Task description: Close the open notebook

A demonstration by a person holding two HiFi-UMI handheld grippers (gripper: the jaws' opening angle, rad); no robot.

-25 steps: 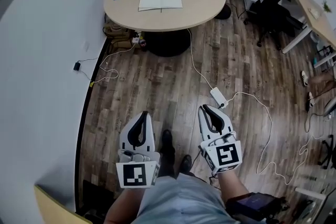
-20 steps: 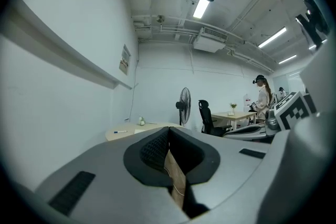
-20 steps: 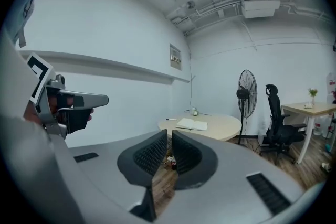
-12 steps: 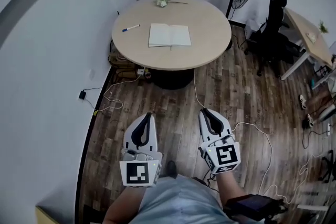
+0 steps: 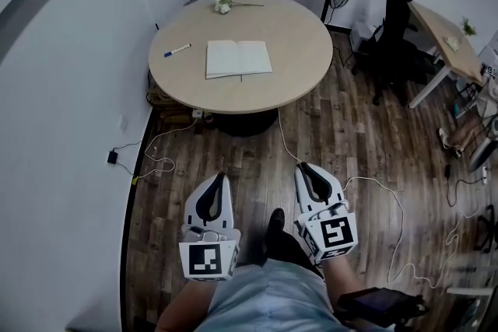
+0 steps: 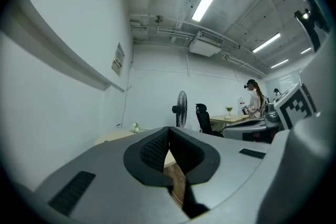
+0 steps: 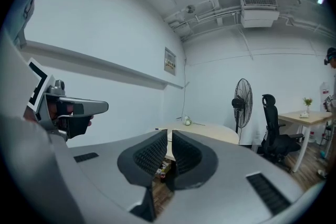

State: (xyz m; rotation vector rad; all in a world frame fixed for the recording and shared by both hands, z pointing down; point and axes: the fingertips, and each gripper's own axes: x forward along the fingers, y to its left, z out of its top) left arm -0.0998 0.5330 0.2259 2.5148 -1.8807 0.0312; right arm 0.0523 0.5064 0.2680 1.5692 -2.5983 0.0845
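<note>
The notebook [image 5: 239,58] lay open on the tabletop [image 5: 299,50], well apart from both grippers. The left gripper [image 5: 220,177] and right gripper [image 5: 304,168] had their jaws together, empty. The approach should probably end squarely at the near edge, one cover's outer edge within reach.

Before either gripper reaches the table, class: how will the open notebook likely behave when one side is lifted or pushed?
The notebook lies flat with both halves spread, so it is probably thin and light. A lifted half would likely flop over about the spine. Pushed flat, it may slide on the smooth round table rather than fold.
</note>
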